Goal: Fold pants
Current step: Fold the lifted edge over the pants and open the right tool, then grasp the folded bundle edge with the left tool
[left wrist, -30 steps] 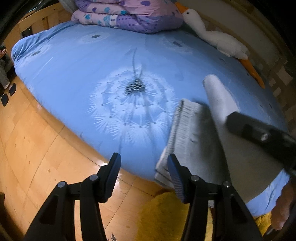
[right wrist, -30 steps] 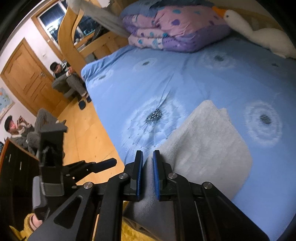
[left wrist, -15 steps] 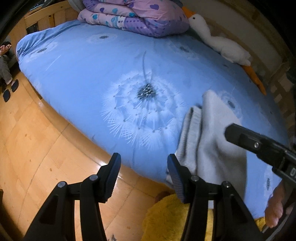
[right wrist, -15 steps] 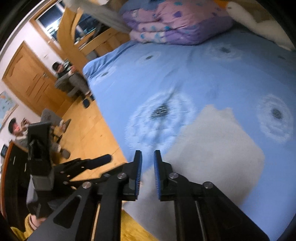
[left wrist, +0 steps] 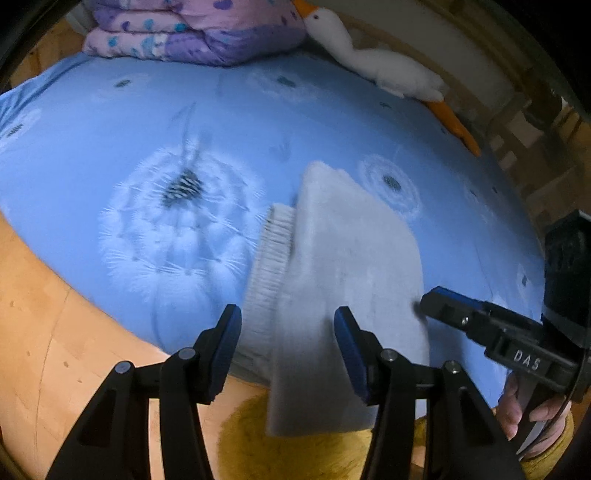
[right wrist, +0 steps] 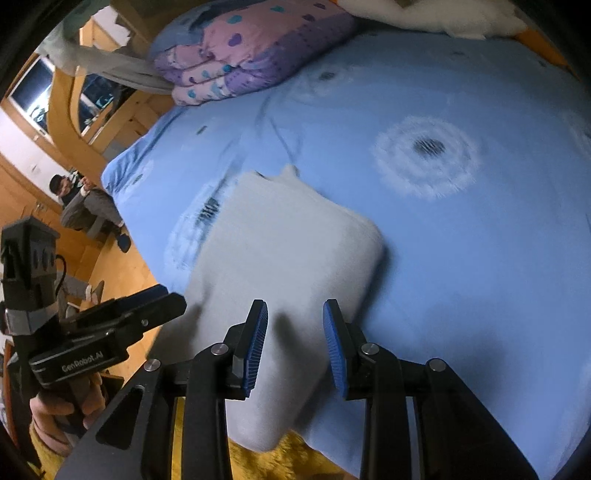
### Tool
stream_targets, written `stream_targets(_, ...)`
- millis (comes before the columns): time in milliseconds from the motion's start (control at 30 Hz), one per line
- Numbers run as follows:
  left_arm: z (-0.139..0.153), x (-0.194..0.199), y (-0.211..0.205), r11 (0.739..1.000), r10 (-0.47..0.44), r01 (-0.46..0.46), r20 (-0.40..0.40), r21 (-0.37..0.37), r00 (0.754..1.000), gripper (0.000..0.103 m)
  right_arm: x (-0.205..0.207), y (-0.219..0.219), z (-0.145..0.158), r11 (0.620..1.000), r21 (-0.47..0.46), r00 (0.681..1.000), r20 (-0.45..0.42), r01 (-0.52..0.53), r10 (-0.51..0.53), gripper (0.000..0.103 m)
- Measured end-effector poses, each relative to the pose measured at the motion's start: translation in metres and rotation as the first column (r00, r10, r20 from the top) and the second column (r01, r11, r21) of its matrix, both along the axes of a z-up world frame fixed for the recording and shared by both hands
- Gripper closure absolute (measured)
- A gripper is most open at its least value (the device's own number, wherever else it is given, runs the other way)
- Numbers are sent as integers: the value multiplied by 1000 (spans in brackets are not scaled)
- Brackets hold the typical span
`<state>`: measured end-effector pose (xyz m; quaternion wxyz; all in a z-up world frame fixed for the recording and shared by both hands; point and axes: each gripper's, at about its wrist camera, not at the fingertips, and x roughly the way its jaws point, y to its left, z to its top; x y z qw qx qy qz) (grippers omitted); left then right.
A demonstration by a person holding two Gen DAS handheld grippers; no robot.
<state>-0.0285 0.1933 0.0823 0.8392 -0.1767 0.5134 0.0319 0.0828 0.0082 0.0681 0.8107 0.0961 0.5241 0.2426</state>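
Note:
The light grey pants [left wrist: 343, 266] lie folded in a thick stack at the near edge of the blue bed [left wrist: 110, 155], the ribbed waistband [left wrist: 271, 258] on their left side, one end hanging over the bed edge. They also show in the right wrist view [right wrist: 280, 258]. My left gripper [left wrist: 288, 345] is open and empty, just above the pants' near end. My right gripper [right wrist: 295, 343] is open and empty over the pants' near right part. Each gripper shows in the other's view: the right one [left wrist: 480, 325] and the left one [right wrist: 110, 328].
A folded purple quilt [left wrist: 192, 33] and a white goose plush [left wrist: 384, 66] lie at the far side of the bed. Wooden floor [left wrist: 44, 332] lies left; a yellow rug [left wrist: 325, 450] lies below the bed edge. Two people sit far left [right wrist: 85, 203].
My right gripper was shut on the pants and has let go and opened. The pants now lie flat on the bed. My left gripper has moved right, over the pants.

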Motion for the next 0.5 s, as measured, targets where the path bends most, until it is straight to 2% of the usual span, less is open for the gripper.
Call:
stream_targets(267,-14,15,-18,997,-69,69,4,18,998,49,-4,-16,-12,999,19,999,-32,32,-32,70)
stream_targets(300,-15,16,-20,997,-71,71,7,28,997,52,-4,-17,-13,999,20,999,-34,36,-35,70)
stream_targets(367,-15,16,-22,996,-83,83,20,35,996,85,-6,-18,-13,999,19,999,-34,38,-38,70)
stream_targets(400,-15,16,-21,996,-90,90,30,5,996,91,-7,-19,-13,999,19,999,-34,39,-38,70)
stream_targets(433,-12,15,-19,996,-88,90,46,-25,995,92,-7,-19,-13,999,20,999,-34,38,-37,70)
stream_targets(500,-3,13,-17,995,-92,94,76,-24,993,93,-7,-19,-13,999,21,999,-34,38,-37,70)
